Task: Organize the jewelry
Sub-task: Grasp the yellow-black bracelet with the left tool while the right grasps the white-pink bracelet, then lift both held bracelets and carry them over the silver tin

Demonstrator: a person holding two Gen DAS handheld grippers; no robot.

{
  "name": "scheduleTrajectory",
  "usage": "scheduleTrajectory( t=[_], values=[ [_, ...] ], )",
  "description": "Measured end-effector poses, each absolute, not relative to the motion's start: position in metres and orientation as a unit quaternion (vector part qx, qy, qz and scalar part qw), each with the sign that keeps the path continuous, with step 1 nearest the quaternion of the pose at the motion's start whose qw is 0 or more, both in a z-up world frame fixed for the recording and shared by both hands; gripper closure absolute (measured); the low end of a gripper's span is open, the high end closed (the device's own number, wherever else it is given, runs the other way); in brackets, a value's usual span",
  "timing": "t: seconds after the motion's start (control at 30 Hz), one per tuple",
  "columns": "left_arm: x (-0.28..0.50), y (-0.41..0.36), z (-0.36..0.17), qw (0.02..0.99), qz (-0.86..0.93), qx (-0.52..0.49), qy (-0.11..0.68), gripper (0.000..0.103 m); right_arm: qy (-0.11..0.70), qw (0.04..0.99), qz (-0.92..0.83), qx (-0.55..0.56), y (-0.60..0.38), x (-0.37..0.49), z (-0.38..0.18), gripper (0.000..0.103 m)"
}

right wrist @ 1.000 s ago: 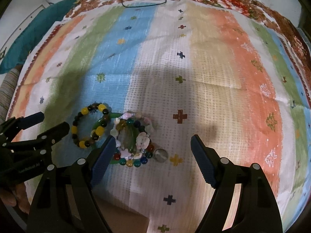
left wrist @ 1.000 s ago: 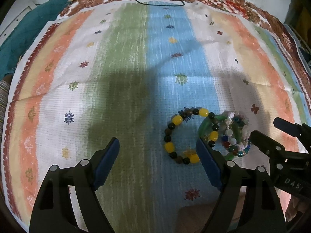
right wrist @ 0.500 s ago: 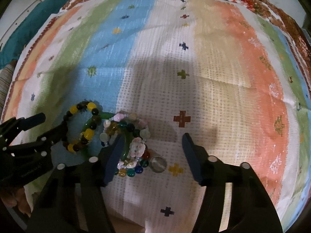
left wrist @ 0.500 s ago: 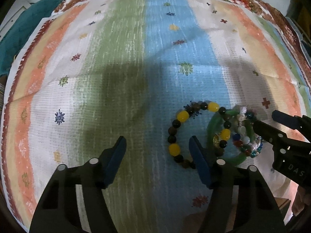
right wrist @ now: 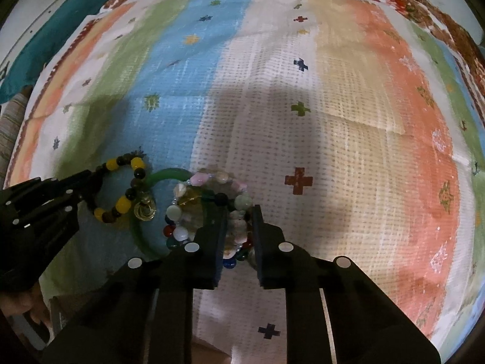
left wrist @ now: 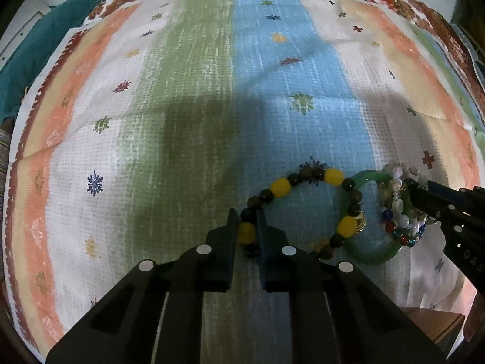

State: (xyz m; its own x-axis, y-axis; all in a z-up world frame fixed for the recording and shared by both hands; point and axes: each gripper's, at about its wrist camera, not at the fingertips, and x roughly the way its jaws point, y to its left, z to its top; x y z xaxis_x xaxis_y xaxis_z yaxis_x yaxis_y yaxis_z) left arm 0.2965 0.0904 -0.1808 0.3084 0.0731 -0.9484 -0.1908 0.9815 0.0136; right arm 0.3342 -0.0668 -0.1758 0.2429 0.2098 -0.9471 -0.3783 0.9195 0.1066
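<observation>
Left claw is pinched on near-left arc of yellow-bead bracelet; right claw is clamped on near-right rim of mixed-bead bracelets. Both piles are linked by green bangle btwn them on striped cloth; separation likely needed outward, left vs right.

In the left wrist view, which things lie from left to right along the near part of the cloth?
left gripper → yellow and dark bead bracelet → green bangle → mixed bead bracelets → right gripper
</observation>
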Motion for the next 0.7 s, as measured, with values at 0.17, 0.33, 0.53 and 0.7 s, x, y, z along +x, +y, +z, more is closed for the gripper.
scheduleTrajectory(
  t=[0.17, 0.33, 0.53, 0.7],
  values=[
    [0.298, 0.093, -0.178, 0.807, 0.081, -0.053, 0.583, 0.092, 0.581, 0.788, 0.189, -0.077, -0.067, 0.332, -0.173, 0.089],
    [0.293, 0.089, -0.172, 0.811, 0.076, -0.046, 0.578, 0.092, 0.578, 0.791, 0.189, -0.075, -0.069, 0.331, -0.170, 0.094],
    [0.288, 0.086, -0.159, 0.819, 0.075, -0.047, 0.567, 0.092, 0.570, 0.795, 0.192, -0.075, -0.069, 0.327, -0.161, 0.094],
    [0.283, 0.083, -0.144, 0.828, 0.073, -0.044, 0.555, 0.092, 0.559, 0.802, 0.196, -0.075, -0.070, 0.322, -0.148, 0.094]
  ],
)
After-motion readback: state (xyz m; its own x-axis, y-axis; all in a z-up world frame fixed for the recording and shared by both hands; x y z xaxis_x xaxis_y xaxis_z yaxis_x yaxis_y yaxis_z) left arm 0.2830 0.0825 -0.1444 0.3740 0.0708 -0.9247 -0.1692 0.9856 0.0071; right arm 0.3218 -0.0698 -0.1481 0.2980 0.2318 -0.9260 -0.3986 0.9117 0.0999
